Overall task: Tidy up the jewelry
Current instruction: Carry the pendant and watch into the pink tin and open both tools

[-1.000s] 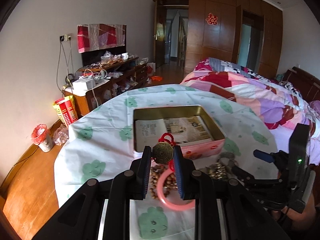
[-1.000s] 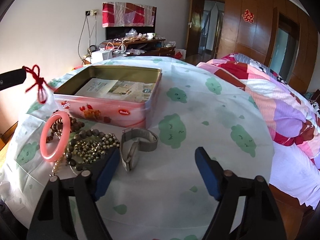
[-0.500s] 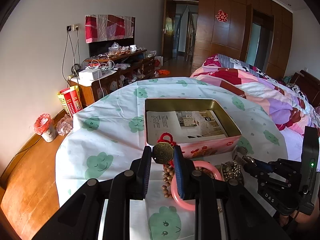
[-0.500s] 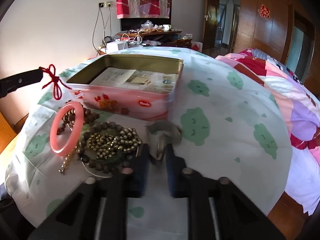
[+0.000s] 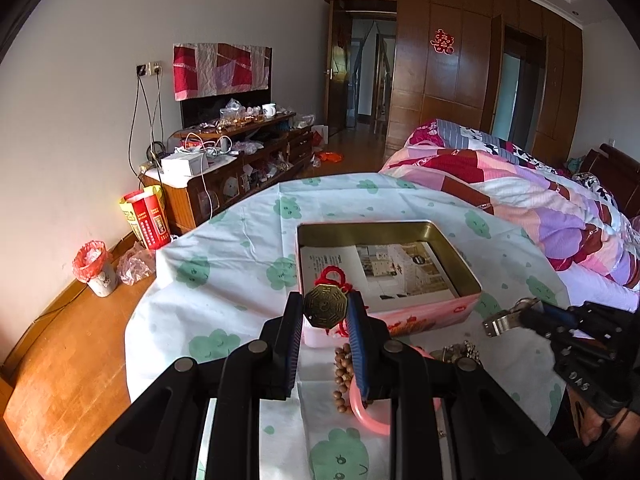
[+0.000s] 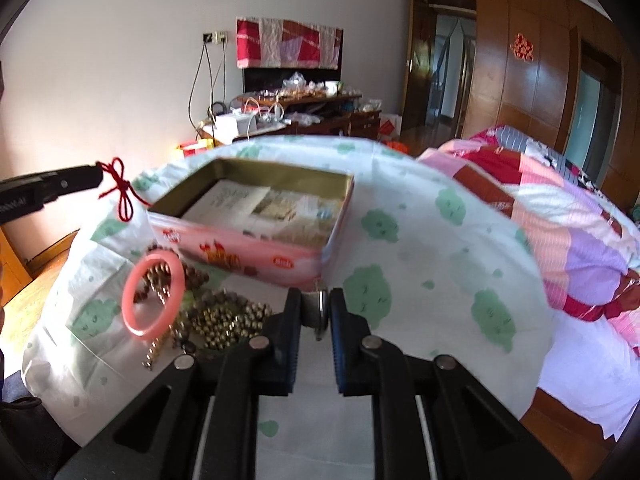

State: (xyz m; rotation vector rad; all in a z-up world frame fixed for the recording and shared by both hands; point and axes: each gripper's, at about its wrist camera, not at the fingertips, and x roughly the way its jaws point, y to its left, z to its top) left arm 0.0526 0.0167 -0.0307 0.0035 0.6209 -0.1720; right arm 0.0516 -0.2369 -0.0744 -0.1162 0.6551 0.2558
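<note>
Watch [image 6: 316, 312] on edge between right jaws, band pointing toward tin [image 6: 256, 252].

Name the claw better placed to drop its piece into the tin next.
Left, probably. The left claw holds the brass charm right at the tin's near wall. The right claw, shut on the watch, sits lower, off the tin's corner.

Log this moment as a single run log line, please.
left gripper: shut on brass charm | right gripper: jaws just closed on watch | tin: open | pink bangle: on table
</note>
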